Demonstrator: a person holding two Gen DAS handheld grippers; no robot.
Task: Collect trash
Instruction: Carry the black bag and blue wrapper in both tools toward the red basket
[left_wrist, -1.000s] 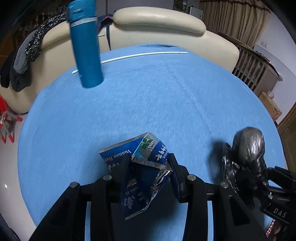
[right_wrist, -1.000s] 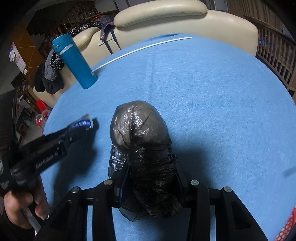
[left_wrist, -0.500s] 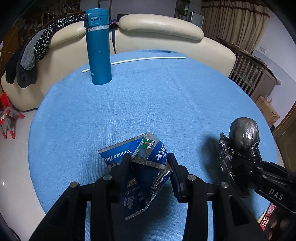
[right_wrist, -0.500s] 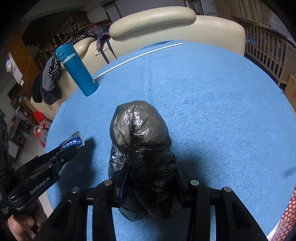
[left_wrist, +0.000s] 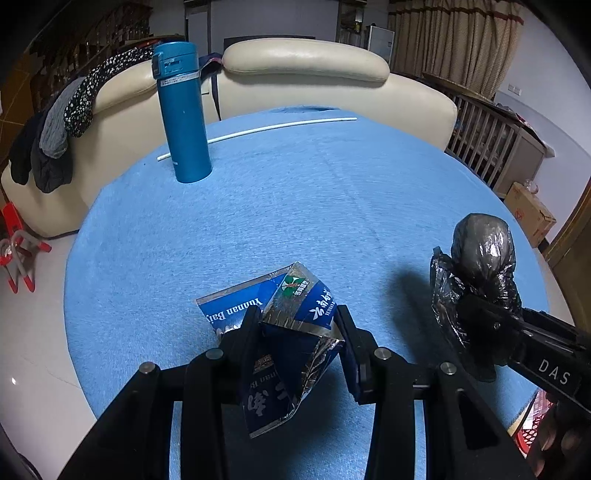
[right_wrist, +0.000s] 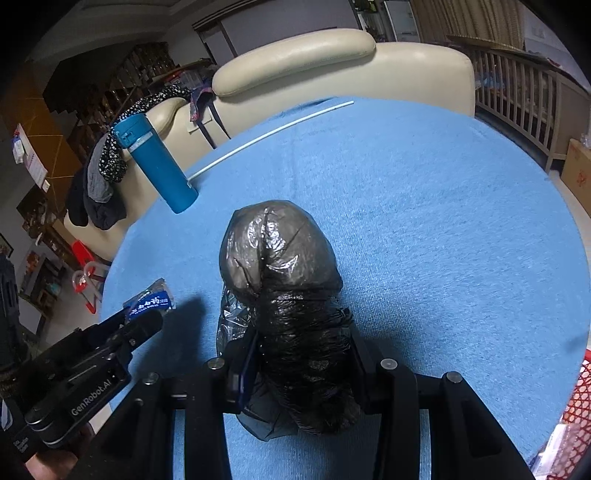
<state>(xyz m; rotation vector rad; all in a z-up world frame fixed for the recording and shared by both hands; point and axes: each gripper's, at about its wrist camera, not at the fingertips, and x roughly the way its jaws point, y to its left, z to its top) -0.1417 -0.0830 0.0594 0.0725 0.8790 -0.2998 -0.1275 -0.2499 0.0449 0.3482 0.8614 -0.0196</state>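
Blue wrapper (left_wrist: 291, 332) pinched between left gripper (left_wrist: 295, 321) jaws, black bag (right_wrist: 291, 295) between right gripper (right_wrist: 299, 343) jaws

Both grippers have risen and pulled back from the table (left_wrist: 332, 206): more of its blue top and near edge shows now, plus floor at left. Blue bottle (left_wrist: 183, 110) was huge and blurred at the top of the left view, now smaller, sharp, upright, farther off. In the right view the left gripper (right_wrist: 147, 317) sits lower and farther left. Red basket (right_wrist: 576, 413) has come into view at the right edge.
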